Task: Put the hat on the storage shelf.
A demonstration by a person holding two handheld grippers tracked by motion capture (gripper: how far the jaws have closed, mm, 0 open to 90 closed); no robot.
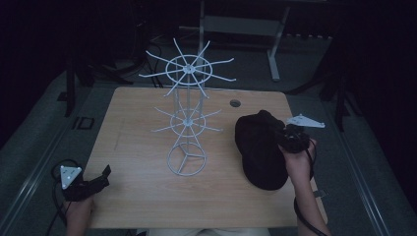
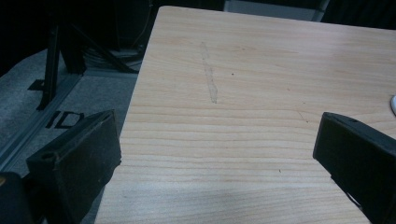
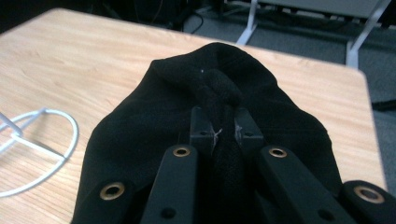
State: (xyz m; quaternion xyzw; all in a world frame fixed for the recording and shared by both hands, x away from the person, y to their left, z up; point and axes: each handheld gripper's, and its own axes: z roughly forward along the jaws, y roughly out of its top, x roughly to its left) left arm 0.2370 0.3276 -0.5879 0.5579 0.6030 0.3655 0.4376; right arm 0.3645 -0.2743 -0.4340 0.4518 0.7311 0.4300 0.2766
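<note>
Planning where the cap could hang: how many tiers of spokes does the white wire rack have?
2. The upper tier sits at the top of the white wire rack; the lower tier is partway down, above the round base.

Wire rack (image 1: 187, 123) standing mid-desk (image 1: 137, 147), cap (image 1: 258, 147) lying to its right, left gripper (image 1: 101, 178) at the desk's near left corner

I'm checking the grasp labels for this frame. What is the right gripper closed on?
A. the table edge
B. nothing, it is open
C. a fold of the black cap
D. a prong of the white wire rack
C: in the right gripper view the right gripper has its jaws pinched on a fold of the black cap, apart from the white wire rack.
</note>
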